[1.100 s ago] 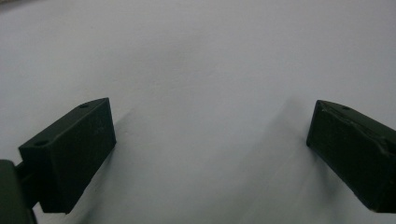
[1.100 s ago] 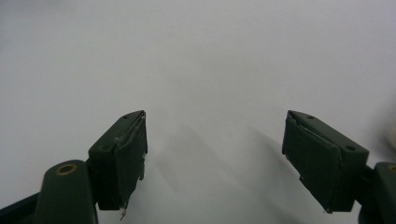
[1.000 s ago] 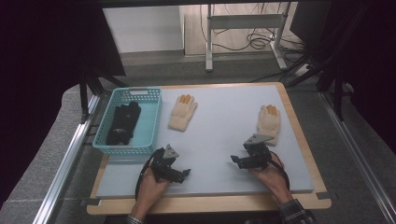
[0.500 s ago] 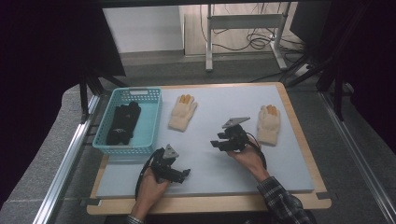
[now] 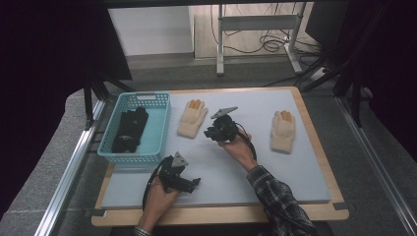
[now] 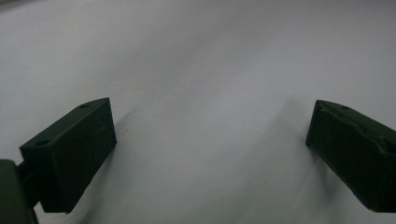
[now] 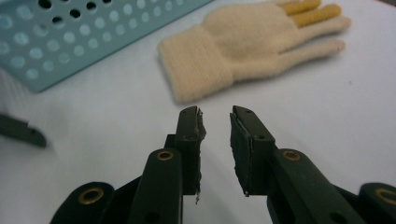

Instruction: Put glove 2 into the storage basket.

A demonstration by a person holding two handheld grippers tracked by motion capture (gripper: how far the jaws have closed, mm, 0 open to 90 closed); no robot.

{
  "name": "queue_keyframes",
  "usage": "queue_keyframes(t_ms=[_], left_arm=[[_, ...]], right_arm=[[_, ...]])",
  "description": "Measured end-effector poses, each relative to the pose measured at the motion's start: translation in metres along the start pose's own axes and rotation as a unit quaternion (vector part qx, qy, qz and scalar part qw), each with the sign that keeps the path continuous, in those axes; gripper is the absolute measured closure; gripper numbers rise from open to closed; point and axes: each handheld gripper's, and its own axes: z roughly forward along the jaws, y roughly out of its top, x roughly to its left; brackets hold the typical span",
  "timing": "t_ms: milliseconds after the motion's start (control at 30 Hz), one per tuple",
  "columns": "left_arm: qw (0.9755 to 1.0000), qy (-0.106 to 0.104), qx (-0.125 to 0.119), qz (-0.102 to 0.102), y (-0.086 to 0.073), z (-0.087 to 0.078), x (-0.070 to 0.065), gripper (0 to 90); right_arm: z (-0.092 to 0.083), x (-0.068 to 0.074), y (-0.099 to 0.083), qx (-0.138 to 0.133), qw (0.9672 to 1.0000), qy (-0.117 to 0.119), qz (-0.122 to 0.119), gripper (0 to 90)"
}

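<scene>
Two cream knit gloves with orange fingertips lie flat on the white table top. One glove (image 5: 193,119) is beside the basket, the other glove (image 5: 283,130) is at the right. My right gripper (image 5: 210,132) hovers just short of the left glove's cuff (image 7: 196,70). Its jaws point at the cuff, a narrow gap apart, with nothing between them (image 7: 215,119). My left gripper (image 5: 193,183) rests low near the front left. Its jaws are spread wide over bare table (image 6: 210,126).
A light blue perforated basket (image 5: 160,129) stands at the left of the table and holds black gloves (image 5: 129,130). Its wall (image 7: 70,37) is close to the left of my right gripper. The table's wooden rim (image 5: 314,142) runs along the right.
My right gripper has travelled left and away from me, from beside the right glove to the cuff of the left glove. The left gripper has stayed put.
</scene>
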Motion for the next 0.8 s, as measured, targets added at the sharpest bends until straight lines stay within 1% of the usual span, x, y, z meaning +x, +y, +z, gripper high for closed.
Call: queue_keyframes(t_ms=[100, 133, 267, 333, 367, 467, 533, 633, 667, 700, 767, 800], left_arm=[[1.0000, 0.000, 0.001, 0.001, 0.000, 0.000, 0.000, 1.8], [1.0000, 0.000, 0.000, 0.000, 0.000, 0.000, 0.000, 1.8], [1.0000, 0.000, 0.000, 0.000, 0.000, 0.000, 0.000, 1.8], [1.0000, 0.000, 0.000, -0.001, 0.000, 0.000, 0.000, 1.8], [1.0000, -0.001, 0.000, -0.001, 0.000, 0.000, 0.000, 1.8], [1.0000, -0.001, 0.001, 0.000, 0.000, 0.000, 0.000, 1.8], [1.0000, -0.001, 0.001, 0.000, 0.000, 0.000, 0.000, 1.8], [1.0000, -0.001, 0.001, 0.000, 0.000, 0.000, 0.000, 1.8], [1.0000, -0.001, 0.001, 0.000, 0.000, 0.000, 0.000, 1.8], [1.0000, -0.001, 0.001, 0.000, 0.000, 0.000, 0.000, 1.8], [1.0000, -0.001, 0.001, 0.000, 0.000, 0.000, 0.000, 1.8], [1.0000, -0.001, 0.001, 0.000, 0.000, 0.000, 0.000, 1.8]], right_arm=[[0.014, 0.000, 0.010, -0.004, 1.0000, -0.004, 0.004, 66.7], [0.019, 0.000, 0.013, -0.003, 0.9999, -0.010, 0.007, 64.7], [0.036, -0.006, 0.022, -0.006, 0.9995, -0.025, 0.021, 57.8], [0.043, -0.010, 0.025, -0.010, 0.9988, -0.028, 0.039, 54.3], [0.047, -0.012, 0.027, -0.011, 0.9985, -0.030, 0.044, 52.8], [0.057, -0.014, 0.031, -0.010, 0.9978, -0.045, 0.048, 47.8], [0.065, -0.014, 0.032, -0.003, 0.9977, -0.054, 0.042, 45.8], [0.075, -0.012, 0.031, 0.014, 0.9971, -0.069, 0.030, 44.8], [0.078, -0.012, 0.030, 0.016, 0.9968, -0.073, 0.028, 45.1], [0.080, -0.012, 0.029, 0.018, 0.9966, -0.073, 0.033, 46.5], [0.083, -0.014, 0.028, 0.019, 0.9969, -0.063, 0.045, 54.9], [0.083, -0.014, 0.028, 0.018, 0.9971, -0.051, 0.053, 61.7]])
